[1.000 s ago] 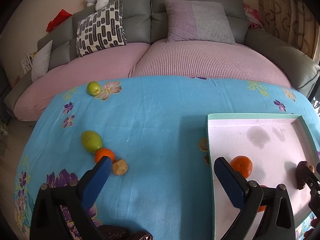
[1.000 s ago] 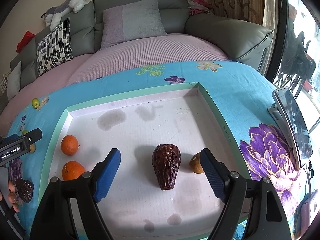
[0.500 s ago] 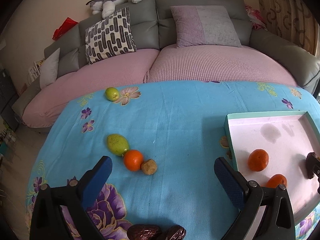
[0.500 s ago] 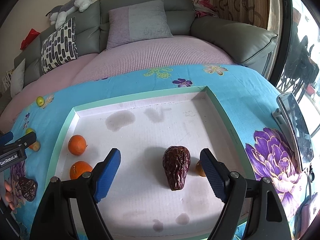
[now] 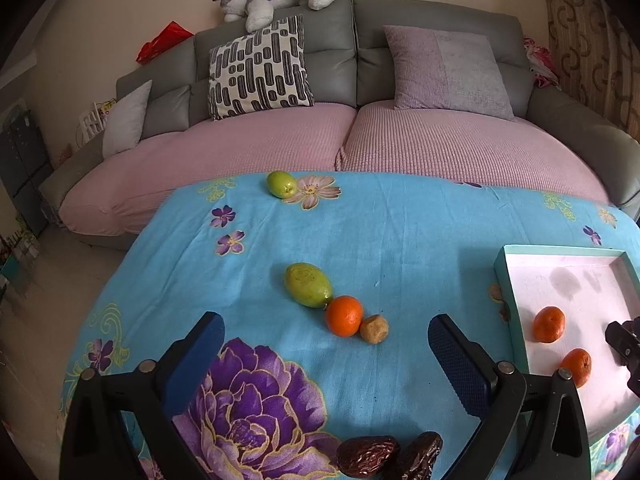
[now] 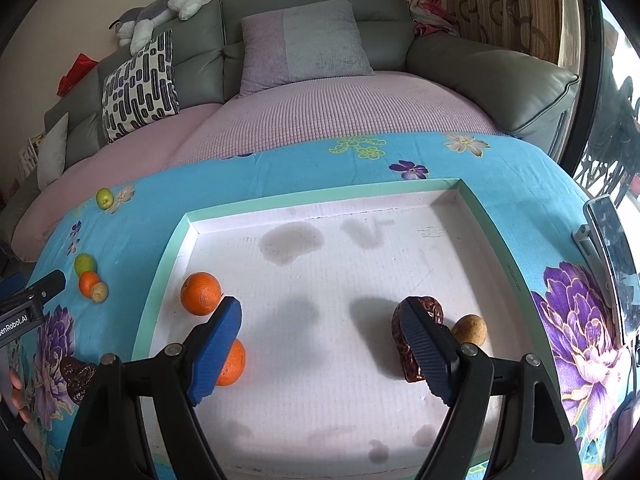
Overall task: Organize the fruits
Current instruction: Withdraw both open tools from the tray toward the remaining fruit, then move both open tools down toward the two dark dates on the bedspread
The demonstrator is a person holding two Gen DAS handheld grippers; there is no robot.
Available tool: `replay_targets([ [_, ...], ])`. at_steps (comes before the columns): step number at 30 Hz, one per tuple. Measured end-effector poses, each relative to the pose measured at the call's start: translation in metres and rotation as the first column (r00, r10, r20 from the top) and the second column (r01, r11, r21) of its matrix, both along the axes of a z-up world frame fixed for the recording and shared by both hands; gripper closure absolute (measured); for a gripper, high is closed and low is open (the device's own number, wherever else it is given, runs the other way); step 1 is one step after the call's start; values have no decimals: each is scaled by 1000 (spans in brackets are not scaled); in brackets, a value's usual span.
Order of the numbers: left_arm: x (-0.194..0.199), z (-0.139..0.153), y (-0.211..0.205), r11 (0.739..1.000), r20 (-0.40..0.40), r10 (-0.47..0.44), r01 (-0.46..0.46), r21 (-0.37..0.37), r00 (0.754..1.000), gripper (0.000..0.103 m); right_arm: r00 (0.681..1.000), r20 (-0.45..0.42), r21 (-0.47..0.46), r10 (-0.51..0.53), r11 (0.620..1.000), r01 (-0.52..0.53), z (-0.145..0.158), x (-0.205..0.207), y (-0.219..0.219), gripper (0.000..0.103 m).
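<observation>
My left fingers (image 5: 324, 364) gape wide, empty, over the blue surface (image 5: 400, 240); an orange (image 5: 344, 316) lies at twelve o'clock (green fruit (image 5: 308, 285) touching). My right fingers (image 6: 320, 346) stand open above the tray (image 6: 168, 256), a date (image 6: 416, 344) at three o'clock.

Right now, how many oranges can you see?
3: two in the tray, one near its left wall, one behind a claw pad; one on the blue cloth.

Behind the right gripper's (image 6: 320, 334) left pad, one orange (image 6: 233, 362) shows only as a sliver; its right pad covers much of the dark date (image 6: 416, 340). Below the left gripper (image 5: 324, 364), two dates (image 5: 368, 460) run off the picture's bottom edge.
</observation>
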State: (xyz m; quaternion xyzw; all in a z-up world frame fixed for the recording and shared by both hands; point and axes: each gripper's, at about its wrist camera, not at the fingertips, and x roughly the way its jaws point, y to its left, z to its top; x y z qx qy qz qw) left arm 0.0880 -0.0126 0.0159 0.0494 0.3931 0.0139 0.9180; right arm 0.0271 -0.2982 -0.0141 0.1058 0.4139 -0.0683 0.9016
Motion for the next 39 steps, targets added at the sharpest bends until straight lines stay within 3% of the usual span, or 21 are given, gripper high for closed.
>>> replay_targets([
  [11, -4, 5, 45, 994, -14, 73, -74, -83, 997, 0, 990, 37, 38, 136, 990, -137, 8, 12, 50, 21],
  [18, -6, 7, 67, 984, -39, 124, -128, -126, 992, 0, 975, 30, 10, 221, 975, -221, 8, 16, 81, 21],
  [23, -8, 6, 75, 981, -45, 135, -140, -132, 990, 0, 962, 32, 5, 272, 962, -273, 10, 16, 101, 21],
  [33, -8, 1, 90, 967, -73, 132, -145, -212, 989, 4, 930, 20, -1, 366, 930, -366, 8, 16, 133, 21],
  [35, -8, -2, 89, 966, -85, 118, -134, -220, 989, 7, 923, 14, -1, 384, 923, -384, 7, 15, 138, 24],
  [37, -8, -5, 87, 966, -97, 105, -125, -226, 990, 10, 912, 13, 10, 409, 912, -409, 6, 15, 144, 35],
  [39, -11, -8, 86, 964, -103, 93, -115, -239, 990, 11, 899, 11, 18, 437, 899, -437, 4, 13, 152, 35],
])
